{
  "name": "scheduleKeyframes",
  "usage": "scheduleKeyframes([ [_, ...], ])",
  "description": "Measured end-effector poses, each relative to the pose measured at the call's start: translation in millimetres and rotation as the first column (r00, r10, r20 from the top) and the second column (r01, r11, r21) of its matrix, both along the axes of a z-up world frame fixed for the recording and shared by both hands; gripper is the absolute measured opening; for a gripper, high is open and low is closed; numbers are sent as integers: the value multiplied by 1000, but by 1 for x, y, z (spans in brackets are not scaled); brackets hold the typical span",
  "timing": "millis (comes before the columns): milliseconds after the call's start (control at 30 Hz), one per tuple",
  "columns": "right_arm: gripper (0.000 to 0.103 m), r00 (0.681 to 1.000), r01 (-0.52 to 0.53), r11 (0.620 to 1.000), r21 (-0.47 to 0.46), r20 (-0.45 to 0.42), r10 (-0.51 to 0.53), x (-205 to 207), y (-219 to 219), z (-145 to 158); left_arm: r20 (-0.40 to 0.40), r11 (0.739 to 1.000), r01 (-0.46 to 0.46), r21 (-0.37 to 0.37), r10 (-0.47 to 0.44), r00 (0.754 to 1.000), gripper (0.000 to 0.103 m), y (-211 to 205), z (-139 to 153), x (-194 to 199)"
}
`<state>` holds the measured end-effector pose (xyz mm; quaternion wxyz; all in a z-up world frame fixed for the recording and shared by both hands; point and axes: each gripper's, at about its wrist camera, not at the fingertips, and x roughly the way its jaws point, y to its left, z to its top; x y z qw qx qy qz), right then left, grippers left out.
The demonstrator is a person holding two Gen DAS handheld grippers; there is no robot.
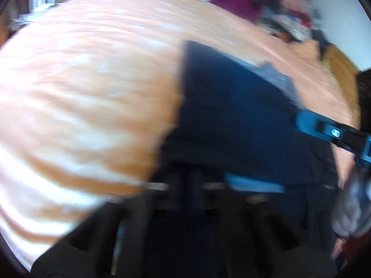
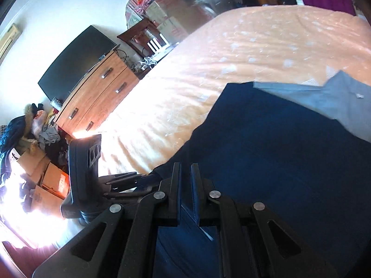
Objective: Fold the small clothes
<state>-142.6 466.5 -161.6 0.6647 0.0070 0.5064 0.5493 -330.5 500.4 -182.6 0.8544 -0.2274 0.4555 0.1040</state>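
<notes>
A navy garment (image 2: 278, 162) with a grey-blue lining or panel (image 2: 324, 99) lies on an orange bedspread (image 2: 231, 58). My right gripper (image 2: 186, 169) is shut on a fold of the navy cloth near its close edge. My left gripper (image 2: 148, 180) reaches in from the left, its fingers closed at the garment's left corner. The left wrist view is badly blurred. It shows the navy garment (image 1: 231, 115) draped over my left gripper (image 1: 187, 180) and my right gripper (image 1: 301, 122) gripping the cloth's right edge.
Left of the bed stand a wooden dresser (image 2: 97, 92) with a dark television (image 2: 74, 62) on it, cardboard boxes (image 2: 53, 178) and a heap of clothes (image 2: 34, 127) on the floor. More boxes (image 2: 171, 18) are stacked beyond the bed.
</notes>
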Motion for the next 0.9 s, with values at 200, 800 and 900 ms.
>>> scheduleKeyframes([
  [200,12,997,-77,991,-111,-17,76,8,45,-31,66,998,-62,-4,62,996,1,1,0,-23],
  [800,13,972,-213,977,19,-100,214,-2,122,-74,187,998,51,-23,-46,981,42,-10,44,-41],
  [900,13,986,-158,987,5,-52,158,17,96,-57,144,996,89,-24,-84,986,46,-2,31,-10],
])
